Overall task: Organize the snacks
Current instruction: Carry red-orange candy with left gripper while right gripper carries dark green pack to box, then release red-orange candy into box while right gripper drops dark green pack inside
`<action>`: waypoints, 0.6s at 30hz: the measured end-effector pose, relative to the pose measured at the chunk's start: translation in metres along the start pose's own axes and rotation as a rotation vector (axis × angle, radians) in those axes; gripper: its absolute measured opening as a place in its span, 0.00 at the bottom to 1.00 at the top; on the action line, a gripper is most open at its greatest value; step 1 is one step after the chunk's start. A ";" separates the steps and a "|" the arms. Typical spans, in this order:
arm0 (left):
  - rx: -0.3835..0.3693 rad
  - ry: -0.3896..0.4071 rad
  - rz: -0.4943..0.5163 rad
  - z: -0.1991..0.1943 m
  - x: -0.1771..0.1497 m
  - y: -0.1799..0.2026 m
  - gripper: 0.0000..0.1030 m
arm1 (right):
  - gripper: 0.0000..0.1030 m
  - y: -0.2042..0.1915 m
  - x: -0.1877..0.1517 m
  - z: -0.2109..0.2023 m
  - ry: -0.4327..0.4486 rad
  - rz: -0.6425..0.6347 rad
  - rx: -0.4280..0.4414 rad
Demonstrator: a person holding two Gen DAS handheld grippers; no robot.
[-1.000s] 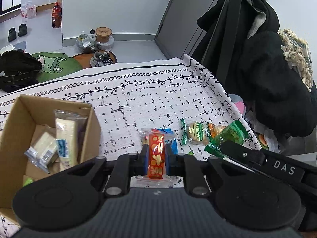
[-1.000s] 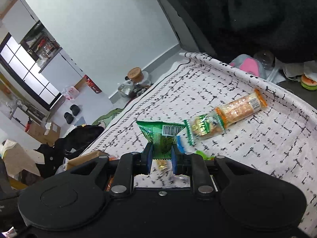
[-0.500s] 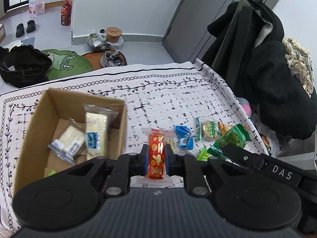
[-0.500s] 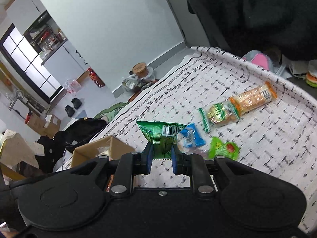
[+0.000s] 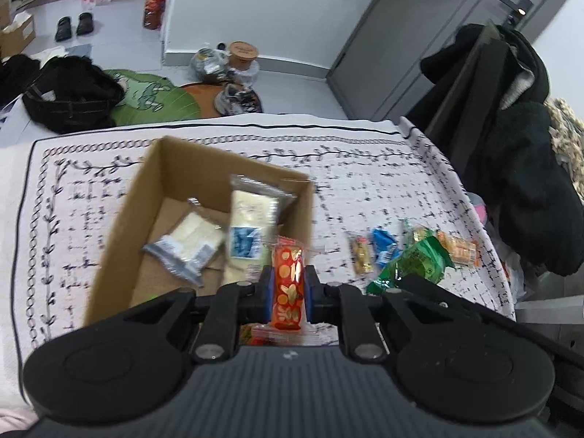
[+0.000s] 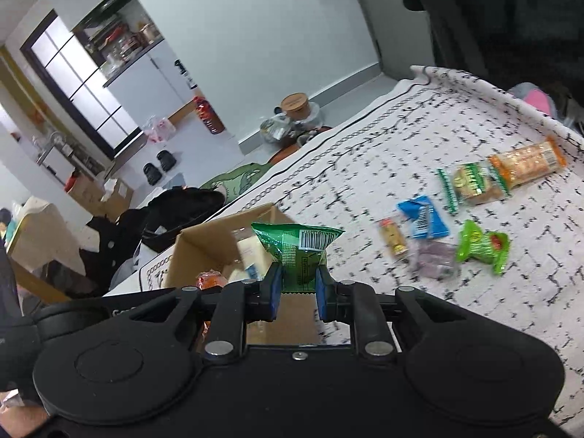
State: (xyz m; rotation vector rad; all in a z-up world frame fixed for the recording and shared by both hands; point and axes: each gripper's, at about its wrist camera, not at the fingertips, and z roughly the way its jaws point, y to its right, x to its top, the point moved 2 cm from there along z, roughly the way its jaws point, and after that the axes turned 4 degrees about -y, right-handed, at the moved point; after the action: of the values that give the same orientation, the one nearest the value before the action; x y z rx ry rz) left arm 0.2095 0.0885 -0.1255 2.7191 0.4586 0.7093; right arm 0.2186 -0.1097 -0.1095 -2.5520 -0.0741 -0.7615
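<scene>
My left gripper [image 5: 288,286] is shut on a red snack packet [image 5: 288,284] with gold ovals, held over the near right corner of an open cardboard box [image 5: 182,171]. Two pale wrapped snacks [image 5: 248,230] lie inside the box. My right gripper [image 6: 297,284] is shut on a green snack bag [image 6: 297,244] with a barcode, just right of the same cardboard box [image 6: 204,252]. In the left wrist view that green bag [image 5: 416,259] and the right gripper's black body show at lower right. Loose snacks [image 6: 423,217] lie on the patterned tablecloth [image 6: 365,153].
On the cloth to the right lie a blue packet [image 5: 383,246], a small yellow one [image 5: 359,255], an orange cracker pack [image 6: 525,162], a green-edged pack [image 6: 471,182] and a bright green wrapper [image 6: 481,246]. Dark coats [image 5: 518,168] hang past the table's right edge. Floor clutter lies beyond.
Both grippers have carried their packets leftward across the table. The box has come under and beside them, and the loose snacks have slid to the right in both views.
</scene>
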 end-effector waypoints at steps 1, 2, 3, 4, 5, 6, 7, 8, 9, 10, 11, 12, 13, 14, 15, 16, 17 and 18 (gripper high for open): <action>0.004 -0.005 -0.010 -0.001 0.000 -0.005 0.15 | 0.19 -0.005 -0.001 0.001 -0.006 -0.007 0.008; 0.009 -0.007 -0.021 -0.002 0.001 -0.010 0.15 | 0.18 -0.008 -0.001 0.003 -0.009 -0.011 0.016; 0.017 -0.002 -0.033 -0.003 0.001 -0.015 0.16 | 0.18 -0.012 -0.002 0.004 -0.011 -0.016 0.023; 0.024 0.002 -0.043 -0.005 0.002 -0.019 0.18 | 0.19 -0.016 -0.003 0.005 -0.012 -0.022 0.029; 0.026 0.003 -0.051 -0.006 0.002 -0.023 0.18 | 0.19 -0.020 -0.004 0.006 -0.014 -0.027 0.037; 0.025 0.003 -0.058 -0.008 0.003 -0.027 0.18 | 0.19 -0.023 -0.005 0.007 -0.017 -0.032 0.046; 0.024 0.001 -0.063 -0.008 0.003 -0.029 0.18 | 0.19 -0.025 -0.005 0.008 -0.020 -0.037 0.056; 0.024 -0.002 -0.066 -0.009 0.003 -0.032 0.19 | 0.19 -0.028 -0.006 0.009 -0.027 -0.043 0.071; 0.025 -0.003 -0.065 -0.011 0.003 -0.034 0.19 | 0.20 -0.031 -0.007 0.009 -0.036 -0.048 0.087; 0.026 -0.002 -0.064 -0.012 0.002 -0.035 0.20 | 0.24 -0.032 -0.008 0.010 -0.051 -0.050 0.109; 0.028 -0.001 -0.063 -0.013 0.002 -0.036 0.23 | 0.24 -0.033 -0.008 0.009 -0.057 -0.048 0.119; 0.032 0.001 -0.064 -0.014 0.002 -0.036 0.25 | 0.35 -0.033 -0.009 0.009 -0.058 -0.046 0.125; 0.038 0.003 -0.065 -0.015 0.002 -0.037 0.29 | 0.44 -0.032 -0.009 0.007 -0.055 -0.043 0.120; 0.044 0.004 -0.067 -0.015 0.002 -0.037 0.33 | 0.48 -0.031 -0.008 0.005 -0.048 -0.041 0.118; 0.052 0.005 -0.069 -0.016 0.002 -0.037 0.35 | 0.52 -0.029 -0.006 0.004 -0.043 -0.036 0.120; 0.061 0.008 -0.076 -0.016 0.002 -0.037 0.39 | 0.53 -0.027 -0.005 0.002 -0.040 -0.028 0.121; 0.065 0.009 -0.079 -0.017 0.002 -0.037 0.42 | 0.53 -0.023 -0.003 0.000 -0.037 -0.019 0.121; 0.067 0.010 -0.077 -0.018 0.003 -0.037 0.43 | 0.54 -0.021 -0.002 -0.001 -0.034 -0.014 0.118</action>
State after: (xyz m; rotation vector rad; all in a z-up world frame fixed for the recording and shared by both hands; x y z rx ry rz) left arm 0.1942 0.1262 -0.1229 2.7440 0.5964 0.6988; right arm 0.2127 -0.0916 -0.1012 -2.4556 -0.1436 -0.6974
